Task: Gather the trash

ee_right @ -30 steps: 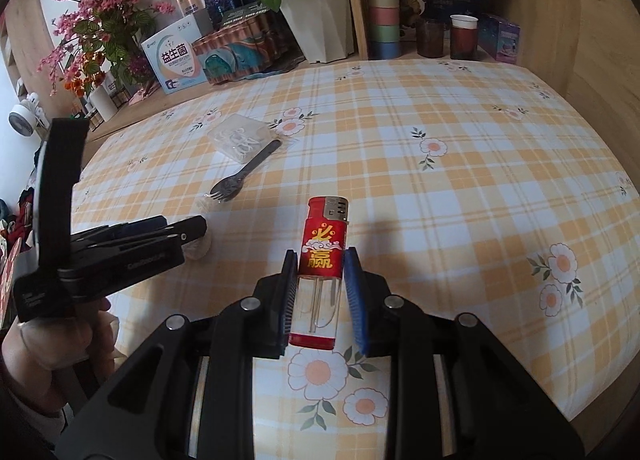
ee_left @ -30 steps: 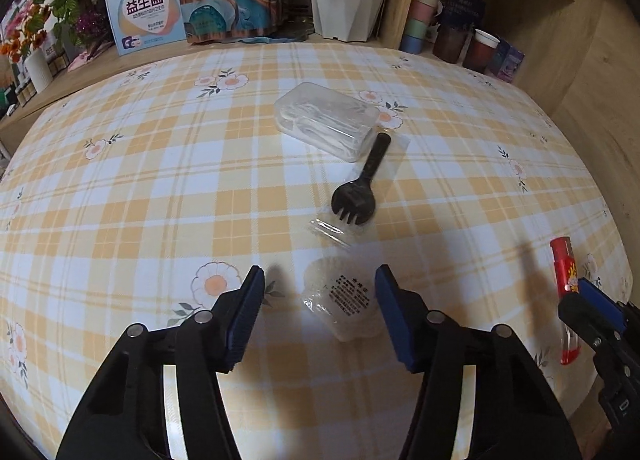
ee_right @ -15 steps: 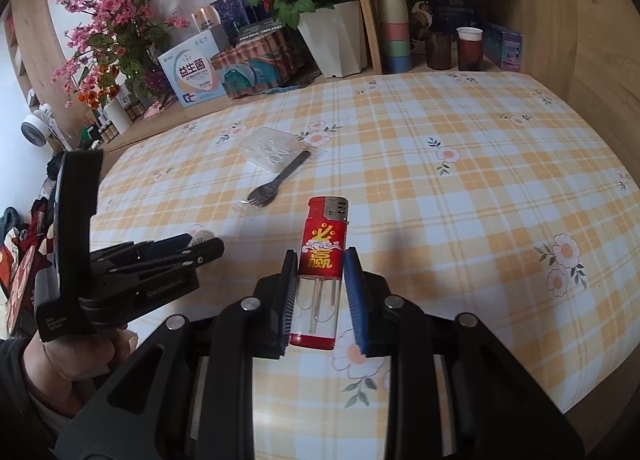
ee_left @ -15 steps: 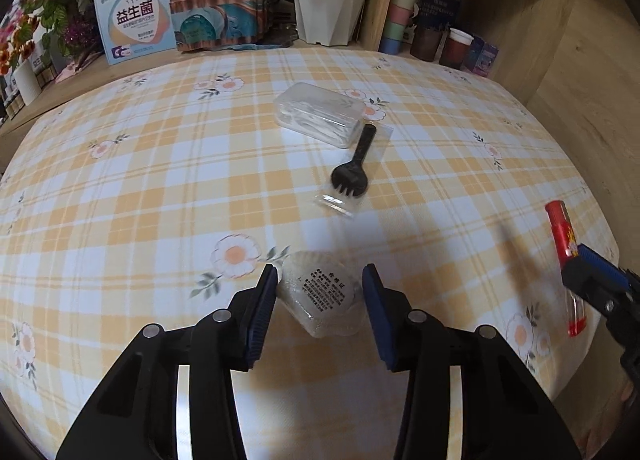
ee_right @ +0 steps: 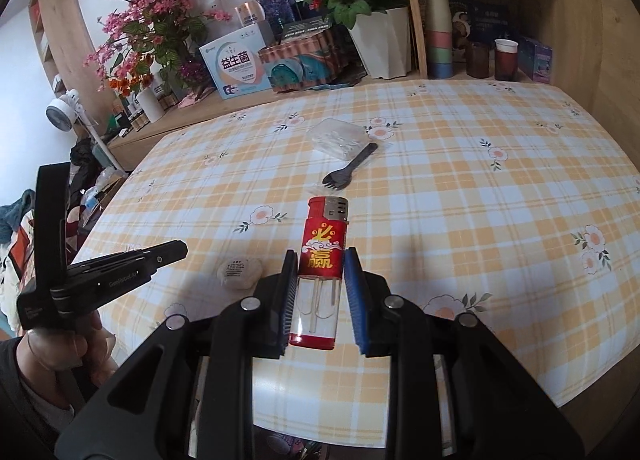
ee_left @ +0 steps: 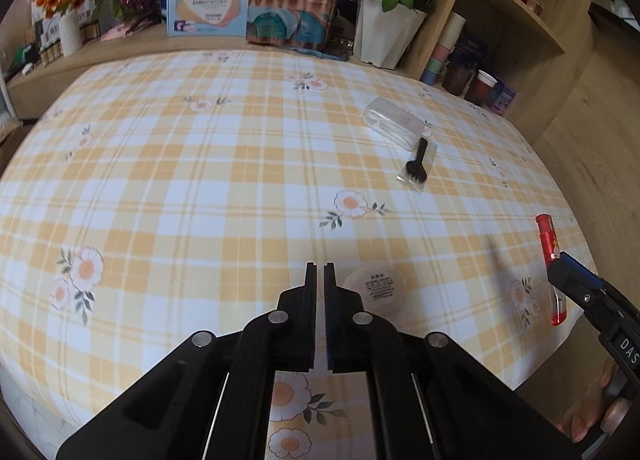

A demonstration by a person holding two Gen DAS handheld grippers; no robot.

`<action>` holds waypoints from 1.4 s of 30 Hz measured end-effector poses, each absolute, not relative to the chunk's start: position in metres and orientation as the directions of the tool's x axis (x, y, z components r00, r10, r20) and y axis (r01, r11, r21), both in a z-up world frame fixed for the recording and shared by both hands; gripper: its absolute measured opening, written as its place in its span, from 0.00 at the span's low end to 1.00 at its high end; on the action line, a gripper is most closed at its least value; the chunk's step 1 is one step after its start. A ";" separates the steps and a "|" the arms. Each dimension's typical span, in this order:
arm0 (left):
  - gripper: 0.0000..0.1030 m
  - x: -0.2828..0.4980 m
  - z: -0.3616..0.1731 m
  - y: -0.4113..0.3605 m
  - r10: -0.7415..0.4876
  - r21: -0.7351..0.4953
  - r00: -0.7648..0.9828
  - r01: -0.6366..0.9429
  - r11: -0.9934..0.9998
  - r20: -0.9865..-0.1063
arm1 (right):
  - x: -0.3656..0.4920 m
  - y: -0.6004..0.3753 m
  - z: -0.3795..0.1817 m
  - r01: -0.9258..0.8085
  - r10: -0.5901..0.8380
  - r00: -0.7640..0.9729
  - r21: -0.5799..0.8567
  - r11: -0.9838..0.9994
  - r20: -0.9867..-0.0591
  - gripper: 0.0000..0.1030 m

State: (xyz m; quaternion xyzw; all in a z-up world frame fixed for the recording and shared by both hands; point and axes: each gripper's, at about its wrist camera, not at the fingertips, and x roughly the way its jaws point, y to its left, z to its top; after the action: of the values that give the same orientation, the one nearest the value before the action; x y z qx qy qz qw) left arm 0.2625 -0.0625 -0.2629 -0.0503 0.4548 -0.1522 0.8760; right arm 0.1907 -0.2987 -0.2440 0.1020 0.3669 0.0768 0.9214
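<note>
- Trash lies across the checked tablecloth [ee_left: 200, 180]: a clear box [ee_right: 338, 138], a black fork [ee_right: 350, 169].
- Left gripper [ee_left: 319, 272], clenched on nothing, partly hides a round cup [ee_left: 376, 288].
- Right gripper [ee_right: 320, 260] grasps a lighter [ee_right: 322, 256].

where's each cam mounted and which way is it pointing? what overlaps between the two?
Left wrist: on the left hand-held gripper, shut and empty, looking across the checked table toward the shelves; the right hand-held gripper and fingers show at the right edge.
Right wrist: on the right hand-held gripper, shut on the red lighter, facing the flower shelf; the left gripper and hand show at left.
Shared: lighter, round plastic cup, black fork, clear box.
</note>
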 end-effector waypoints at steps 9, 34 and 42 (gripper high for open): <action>0.49 0.262 -0.290 -0.112 -0.337 -0.165 0.496 0.358 0.919 -0.800 | 0.193 -0.321 -0.257 -0.013 0.194 0.708 0.262 0.965 -0.679 0.26; 0.46 0.250 -0.272 -0.070 -0.458 -0.188 0.499 0.499 0.846 -0.736 | 0.192 -0.321 -0.261 -0.021 0.213 0.707 0.282 0.959 -0.674 0.26; 0.51 0.234 -0.287 -0.085 -0.489 -0.111 0.376 0.694 0.711 -0.787 | 0.196 -0.317 -0.266 -0.021 0.219 0.696 0.286 0.958 -0.684 0.26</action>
State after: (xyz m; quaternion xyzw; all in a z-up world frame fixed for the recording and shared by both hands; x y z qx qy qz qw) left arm 0.2344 -0.0846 -0.2872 0.1200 0.4269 -0.3605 0.8206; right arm 0.1956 -0.3167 -0.2662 0.1293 0.3846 0.0658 0.9116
